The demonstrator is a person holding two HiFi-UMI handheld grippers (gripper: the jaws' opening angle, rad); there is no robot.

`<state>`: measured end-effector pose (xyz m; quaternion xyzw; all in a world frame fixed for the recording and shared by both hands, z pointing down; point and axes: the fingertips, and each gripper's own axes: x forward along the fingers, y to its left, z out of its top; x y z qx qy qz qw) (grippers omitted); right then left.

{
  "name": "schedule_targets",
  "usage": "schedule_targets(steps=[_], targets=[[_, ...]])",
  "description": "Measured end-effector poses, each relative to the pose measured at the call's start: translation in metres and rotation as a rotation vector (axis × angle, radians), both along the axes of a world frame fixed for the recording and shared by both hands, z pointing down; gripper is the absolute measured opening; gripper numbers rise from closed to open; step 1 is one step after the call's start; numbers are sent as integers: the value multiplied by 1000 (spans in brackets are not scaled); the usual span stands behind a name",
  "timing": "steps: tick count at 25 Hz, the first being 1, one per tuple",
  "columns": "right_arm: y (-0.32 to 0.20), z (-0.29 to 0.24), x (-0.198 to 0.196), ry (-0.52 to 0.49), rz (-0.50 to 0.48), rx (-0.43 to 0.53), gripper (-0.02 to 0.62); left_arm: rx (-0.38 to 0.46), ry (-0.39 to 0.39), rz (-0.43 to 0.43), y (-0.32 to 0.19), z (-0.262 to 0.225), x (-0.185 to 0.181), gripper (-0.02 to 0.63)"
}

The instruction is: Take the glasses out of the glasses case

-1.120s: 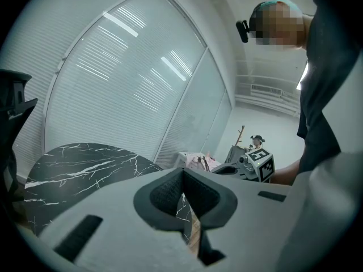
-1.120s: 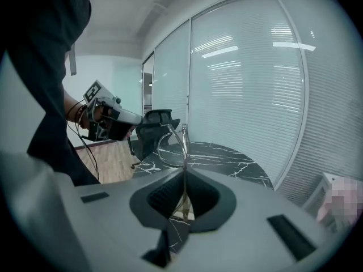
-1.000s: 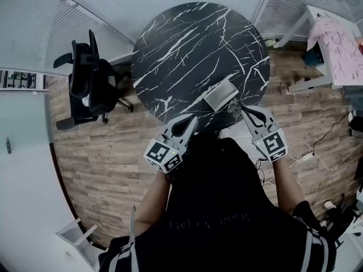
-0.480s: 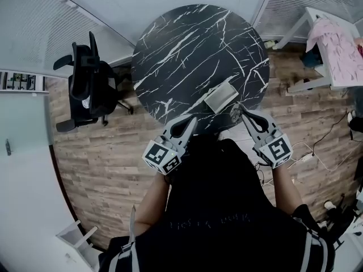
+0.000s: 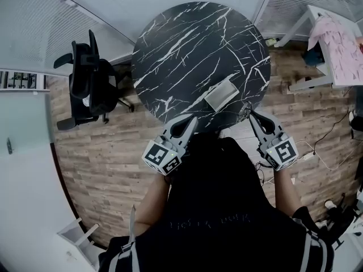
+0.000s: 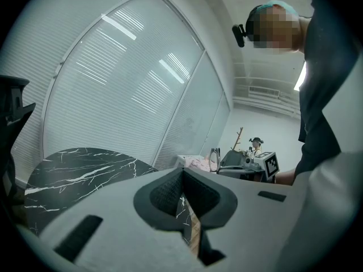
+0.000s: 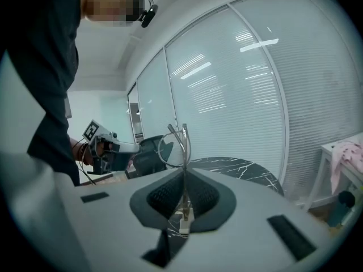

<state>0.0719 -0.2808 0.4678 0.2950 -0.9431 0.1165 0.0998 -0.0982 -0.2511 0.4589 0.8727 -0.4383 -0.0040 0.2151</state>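
Firstly, left gripper (image 6: 182, 177): jaws pressed together, nothing between them.
Right gripper (image 7: 184, 177): jaws narrow, clamped on the thin metal-framed glasses (image 7: 185, 143), which stand upright above the tips.
Open grey rectangular glasses case (image 5: 221, 94): just ahead of the right jaws, not touching them.
Round black marble table (image 5: 187, 44): under the case, ahead of both jaws.
Black office chair (image 5: 91, 84): well to the left of the left jaws.
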Motion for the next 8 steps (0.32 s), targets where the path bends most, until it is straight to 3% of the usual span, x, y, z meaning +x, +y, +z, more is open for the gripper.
schedule_targets(steps=[8], targets=[[-2, -2, 8, -51, 23, -26, 32, -1, 6, 2, -2, 5, -1, 18]])
